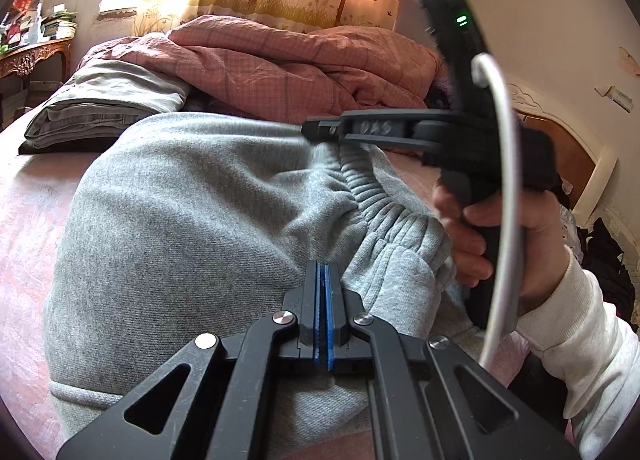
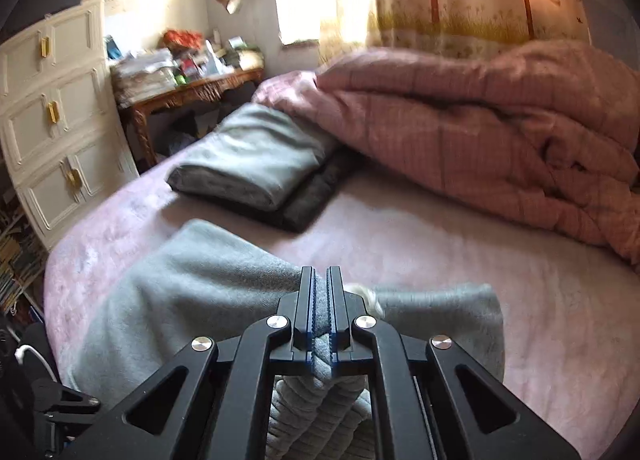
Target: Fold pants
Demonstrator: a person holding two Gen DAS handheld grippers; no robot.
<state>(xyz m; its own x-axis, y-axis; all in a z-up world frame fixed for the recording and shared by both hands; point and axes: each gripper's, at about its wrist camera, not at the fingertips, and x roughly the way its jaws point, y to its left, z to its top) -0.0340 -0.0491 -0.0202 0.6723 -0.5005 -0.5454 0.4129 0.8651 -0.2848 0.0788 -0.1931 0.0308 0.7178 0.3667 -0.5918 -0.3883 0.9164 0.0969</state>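
Grey sweatpants [image 1: 180, 227] lie bunched on the pink bed sheet [image 1: 28, 227]. My left gripper [image 1: 323, 266] is shut, its blue pads pinched on the pants just below the ribbed waistband [image 1: 384, 203]. My right gripper [image 1: 316, 129] shows in the left wrist view, shut on the waistband's far end and held by a hand [image 1: 500, 244]. In the right wrist view my right gripper [image 2: 322, 272] is shut on the ribbed waistband [image 2: 320, 412], with the grey pants [image 2: 192, 292] spreading out to the left over the sheet [image 2: 440, 236].
Folded grey and dark clothes [image 1: 100, 111] are stacked at the bed's far side, also in the right wrist view [image 2: 256, 163]. A pink checked duvet [image 1: 280, 59] is heaped behind. A white drawer cabinet [image 2: 52, 111] and cluttered wooden desk [image 2: 188, 91] stand beyond the bed.
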